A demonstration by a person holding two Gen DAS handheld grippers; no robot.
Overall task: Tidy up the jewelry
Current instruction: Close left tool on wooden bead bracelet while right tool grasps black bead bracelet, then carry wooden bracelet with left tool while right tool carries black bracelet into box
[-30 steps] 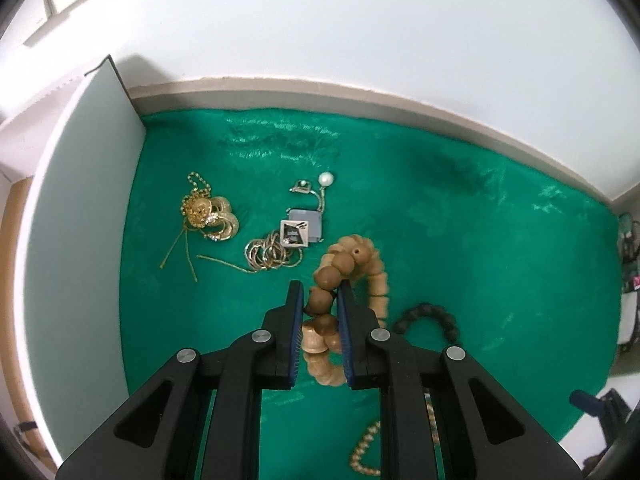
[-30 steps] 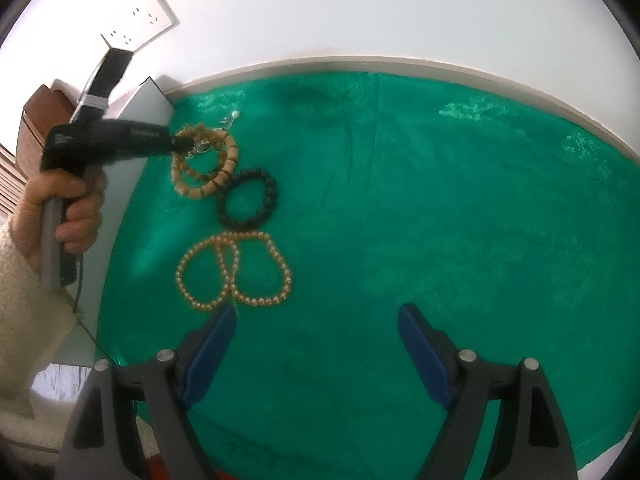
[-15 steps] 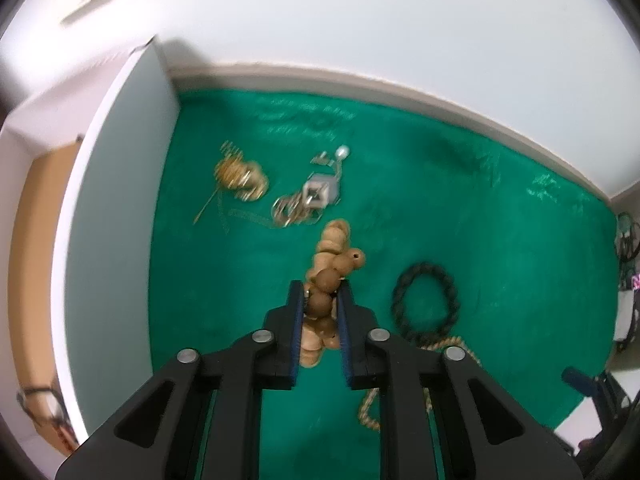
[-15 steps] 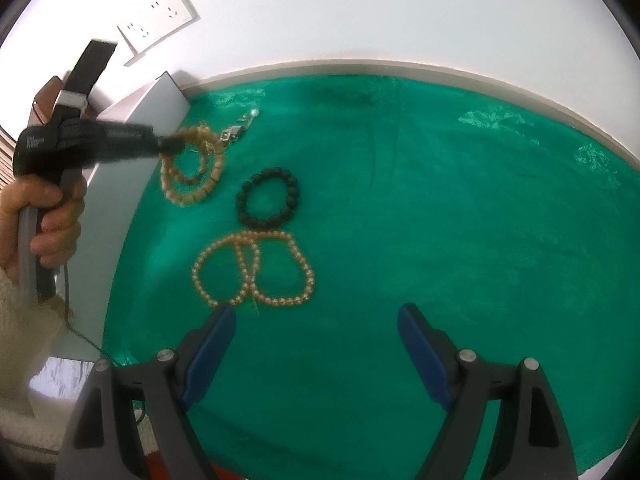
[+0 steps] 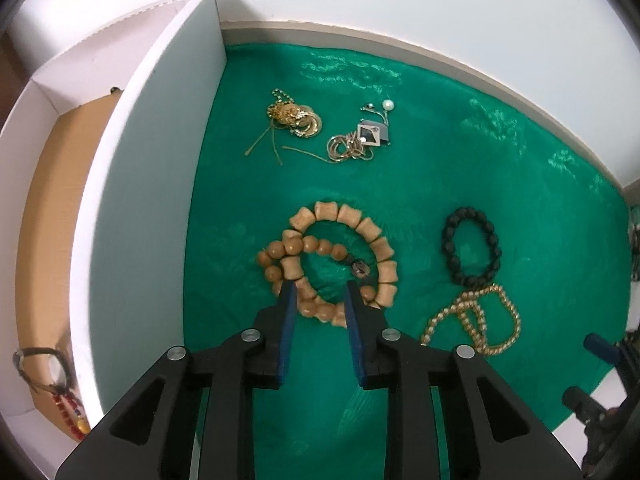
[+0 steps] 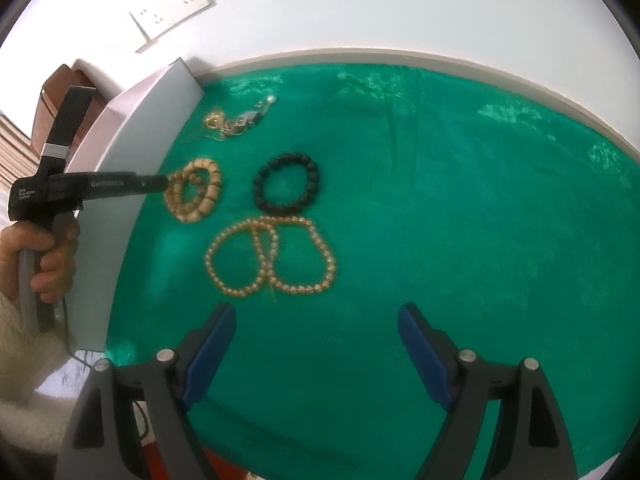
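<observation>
Green velvet cloth (image 5: 460, 168) covers the work surface, backed by a white wall; only the right wrist view shows the socket plate (image 6: 172, 12) at its upper left.

Low in the centre of the left wrist view, the left gripper (image 5: 318, 288) stands with its jaws narrowly apart, having just been opening. The wooden bracelets (image 5: 340, 248), a pale barrel-bead ring and a darker round-bead ring overlapping it, lie on the cloth with part of them between the blue pads; I cannot tell whether the pads touch them.

To the right lie a black bead bracelet (image 5: 472, 246) and, just below it, a looped gold bead strand (image 5: 476, 320). Toward the upper centre sit a gold chain cluster (image 5: 294, 118) and a tangle with a square pendant and pearl (image 5: 366, 136).

A white box (image 5: 152, 168) fills the left side; only this view looks inside it, at a brown floor with a small banded item in the lower left corner.

From the right wrist view, a hand (image 6: 44, 256) at left holds the left gripper's handle, and the right gripper (image 6: 316, 340) hovers wide open and empty at the bottom.
</observation>
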